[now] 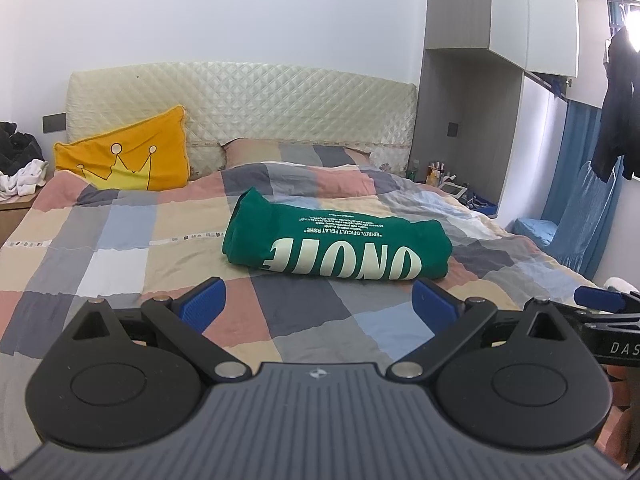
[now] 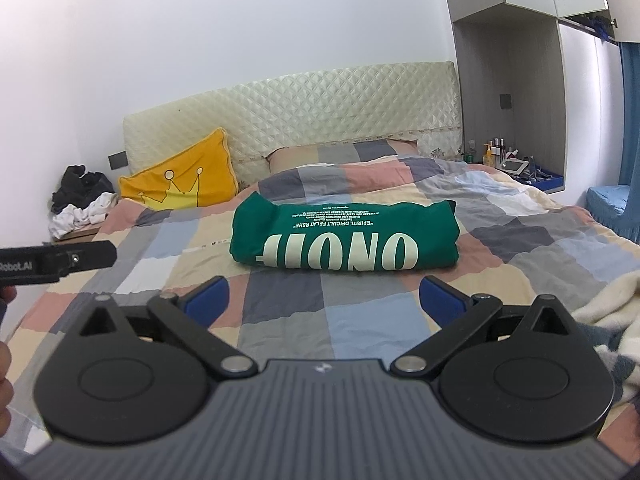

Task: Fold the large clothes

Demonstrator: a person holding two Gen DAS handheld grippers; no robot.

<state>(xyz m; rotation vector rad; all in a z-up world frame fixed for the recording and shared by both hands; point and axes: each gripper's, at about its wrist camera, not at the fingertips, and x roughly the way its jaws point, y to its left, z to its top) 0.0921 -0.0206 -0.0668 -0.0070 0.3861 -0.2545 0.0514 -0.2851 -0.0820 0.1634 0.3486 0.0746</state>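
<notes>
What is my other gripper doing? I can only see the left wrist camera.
Observer: The right gripper has its jaws wide open with nothing between them. The folded green shirt lies beyond them, not touched.
Operator: Is anything lying next to it?
Observer: Yes. A fluffy white blanket is bunched up on the bed, just right of that gripper.
Operator: Can that camera see my gripper too?
Observer: Yes. The left gripper pokes in from the left edge, side on, with "Robot.AI" written on it.
</notes>
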